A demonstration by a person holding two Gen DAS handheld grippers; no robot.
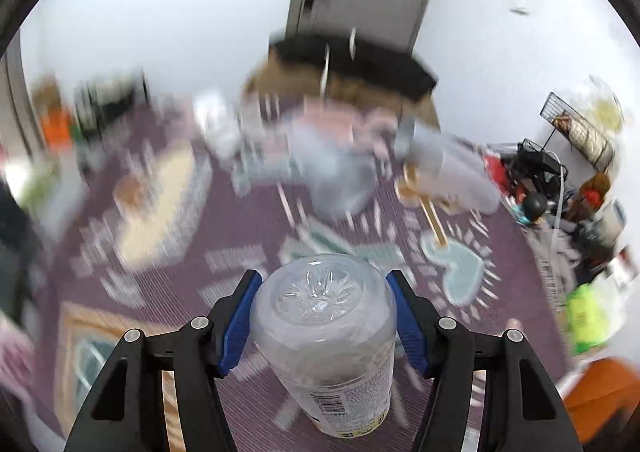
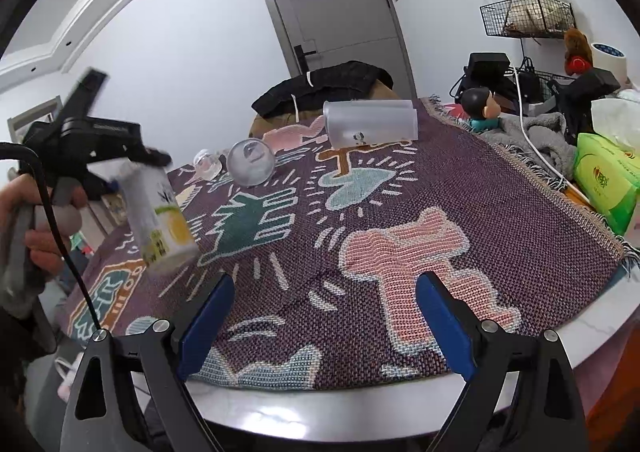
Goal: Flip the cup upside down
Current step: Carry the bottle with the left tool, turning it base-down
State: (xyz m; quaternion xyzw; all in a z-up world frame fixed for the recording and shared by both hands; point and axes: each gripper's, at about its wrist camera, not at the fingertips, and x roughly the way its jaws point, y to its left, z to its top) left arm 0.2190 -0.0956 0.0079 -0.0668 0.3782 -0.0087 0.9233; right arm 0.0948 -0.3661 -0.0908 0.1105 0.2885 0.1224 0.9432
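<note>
left gripper (image 1: 322, 316) fingers clamp cup (image 1: 324, 336) | right gripper (image 2: 325, 316) fingers wide, empty

No legible text; barcode and blurred print on cup (image 1: 325, 340) label

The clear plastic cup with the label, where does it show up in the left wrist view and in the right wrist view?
Left wrist view: the clear plastic cup sits bottom centre, clamped in the left hand-held gripper, base toward the lens.
Right wrist view: the cup is at the left edge, tilted and held above the woven cloth.
Shared landmark: the frosted cup lying on its side, blurred in the left wrist view.
</note>
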